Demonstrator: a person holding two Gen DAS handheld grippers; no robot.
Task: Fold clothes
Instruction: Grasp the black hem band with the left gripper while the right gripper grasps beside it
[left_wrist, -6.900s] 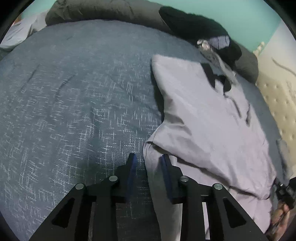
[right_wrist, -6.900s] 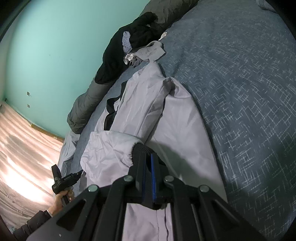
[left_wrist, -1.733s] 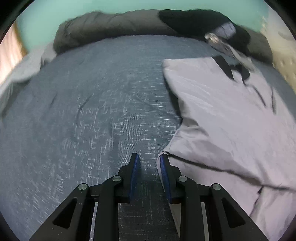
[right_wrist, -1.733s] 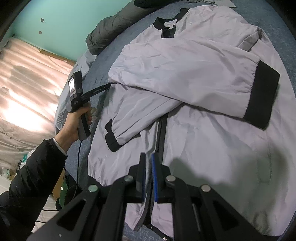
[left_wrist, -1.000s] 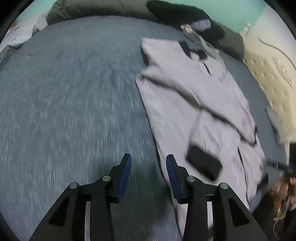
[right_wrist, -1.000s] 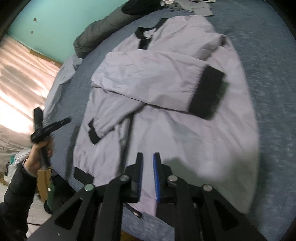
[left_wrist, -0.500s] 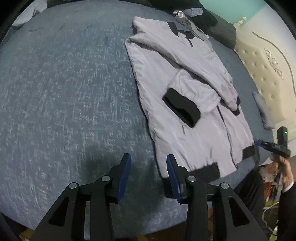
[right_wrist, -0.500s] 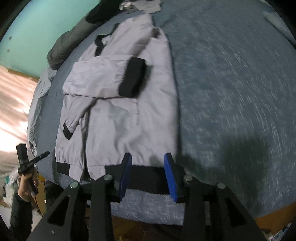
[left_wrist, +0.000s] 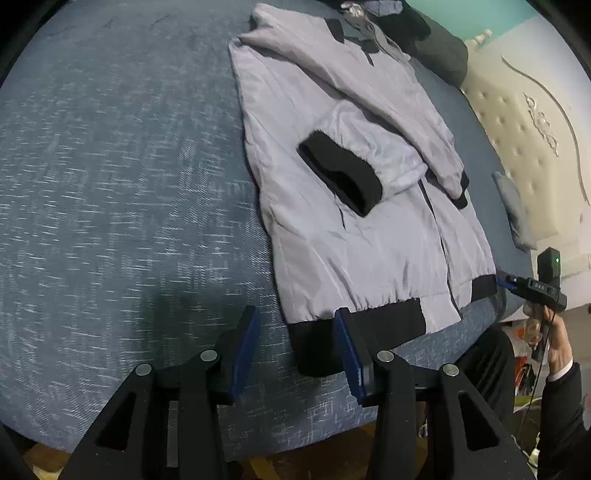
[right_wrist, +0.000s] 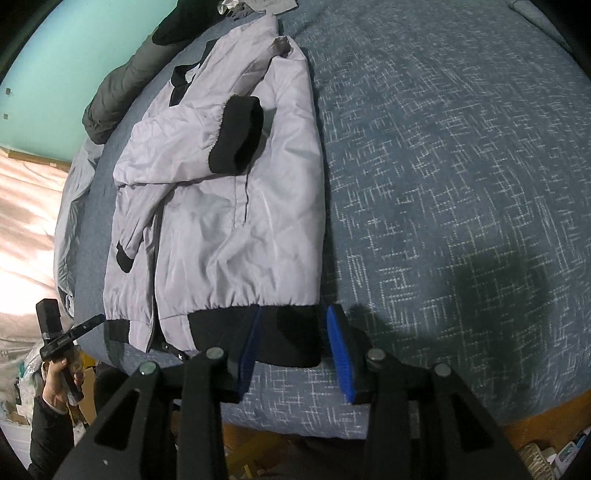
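A light grey jacket (left_wrist: 351, 258) lies flat on the bed, collar far, black hem (left_wrist: 384, 325) near me. One sleeve is folded across the front and ends in a black cuff (left_wrist: 340, 177). My left gripper (left_wrist: 295, 317) is open at the hem's left corner, which lies loose between its blue pads. In the right wrist view the jacket (right_wrist: 229, 240) fills the left half, with the cuff (right_wrist: 236, 136) on top. My right gripper (right_wrist: 295, 314) is open astride the black hem (right_wrist: 221, 328) at its right corner, and the pads do not press the cloth.
The grey-blue bedcover (left_wrist: 110, 184) spreads wide beside the jacket, and its near edge drops off just under both grippers. Dark clothes and a grey pillow (right_wrist: 118, 88) lie at the far end. A hand with a black handheld device (left_wrist: 543, 291) is past the jacket's other side, by the padded headboard (left_wrist: 517, 147).
Both grippers have drawn back from the jacket's upper part to its hem at the bed's near edge. The right jaws have gone from nearly shut to open.
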